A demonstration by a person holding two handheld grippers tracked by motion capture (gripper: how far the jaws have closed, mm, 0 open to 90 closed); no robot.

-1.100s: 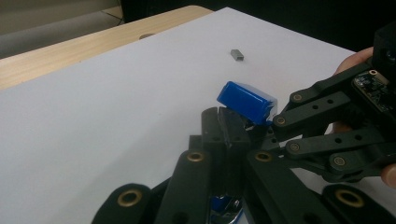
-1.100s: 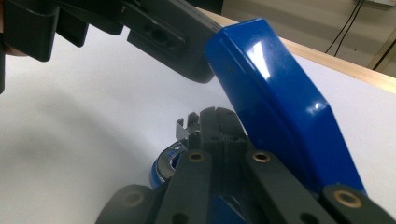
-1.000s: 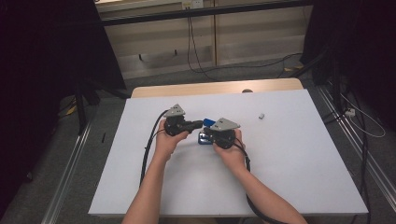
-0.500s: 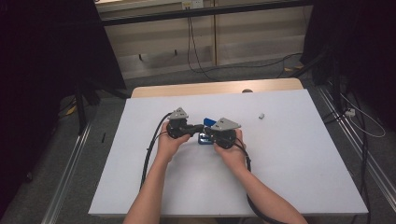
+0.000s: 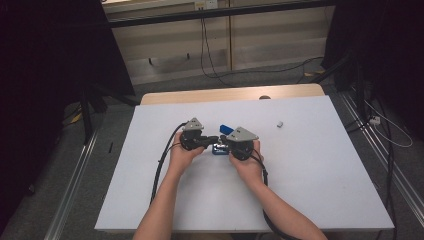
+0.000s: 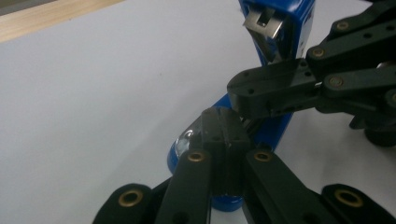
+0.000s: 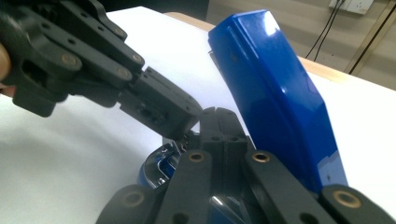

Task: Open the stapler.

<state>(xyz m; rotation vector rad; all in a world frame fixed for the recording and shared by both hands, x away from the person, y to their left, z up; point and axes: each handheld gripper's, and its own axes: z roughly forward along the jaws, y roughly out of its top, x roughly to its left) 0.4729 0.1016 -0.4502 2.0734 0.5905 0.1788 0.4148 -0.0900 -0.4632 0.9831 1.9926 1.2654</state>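
Stapler position: your blue stapler [image 5: 220, 145] sits on the white table [image 5: 310, 170] near its middle, right between your two grippers, with its top arm swung up and open.
Left gripper: your left gripper [image 6: 223, 125] has its jaws pressed together, nothing between them; the tips rest against the stapler's base.
Right gripper: your right gripper [image 7: 223, 122] is closed too, empty, its tips low at the base beside the raised arm, close to your other jaws.
Materials: glossy blue plastic shell, rounded edges; shiny metal inside; matte black jaws with brass rivets.
Elsewhere: a small white object [image 5: 280, 123] lies well apart.
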